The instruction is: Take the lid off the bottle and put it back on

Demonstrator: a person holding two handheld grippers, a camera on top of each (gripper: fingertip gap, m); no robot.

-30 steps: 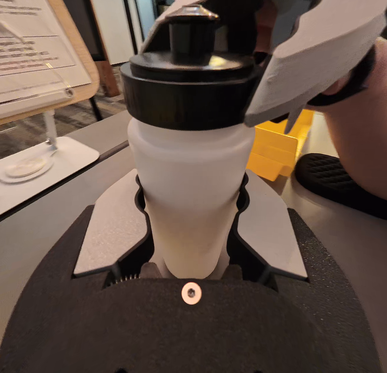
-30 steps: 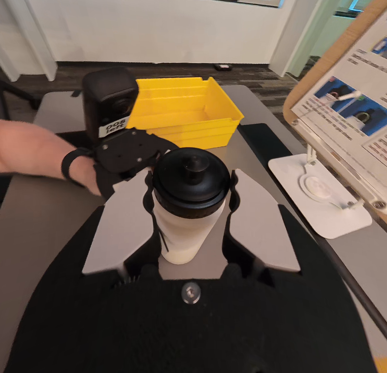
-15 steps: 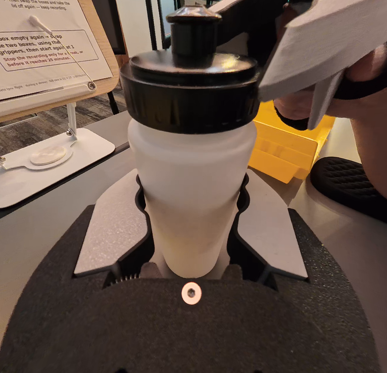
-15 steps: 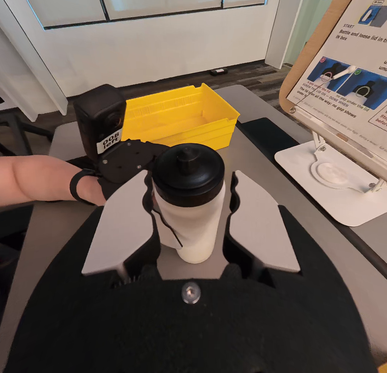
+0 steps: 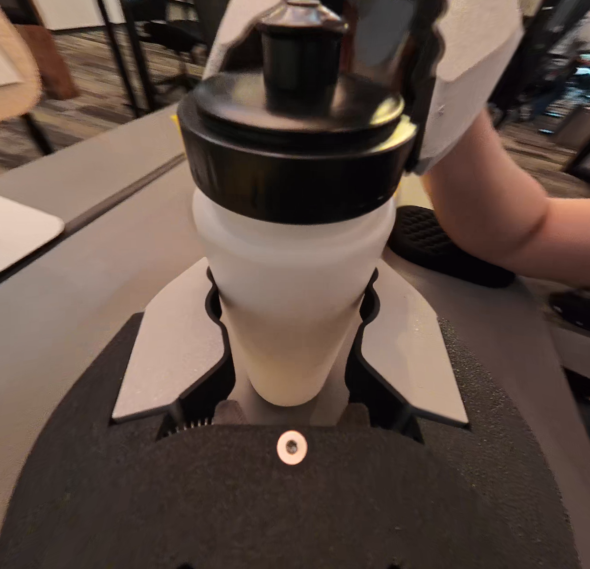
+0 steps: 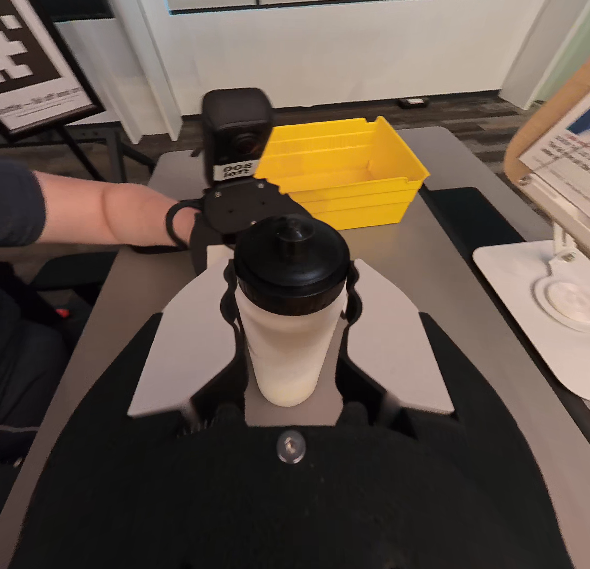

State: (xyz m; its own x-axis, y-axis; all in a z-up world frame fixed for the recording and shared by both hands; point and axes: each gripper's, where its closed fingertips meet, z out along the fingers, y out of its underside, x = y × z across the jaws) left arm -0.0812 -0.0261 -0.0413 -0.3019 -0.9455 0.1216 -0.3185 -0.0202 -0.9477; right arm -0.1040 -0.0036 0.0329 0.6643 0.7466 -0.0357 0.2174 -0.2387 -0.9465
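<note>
one bottle (image 5: 292, 298) sits between both pairs of jaws: a milky white, tapering plastic body, upright, with a wide black lid (image 5: 295, 173) seated on top and a black pull spout at the lid's centre. the bottle's narrow base rests on the grey table (image 6: 399, 244).

the left gripper (image 5: 292, 301) has its jaws closed against the white body, below the shoulder, the scalloped black inner edges pressing the plastic on both sides. the lid rises above these jaws.

the right gripper (image 6: 290, 285) comes from the opposite side and higher. its jaws bracket the lid's rim, one finger on each side; in the right wrist view the inner edges meet the rim or lie just beside it, and i cannot tell for sure whether they squeeze it. the left wrist view is blurred there.

beyond the right jaws stands a yellow bin (image 6: 344, 170).
</note>
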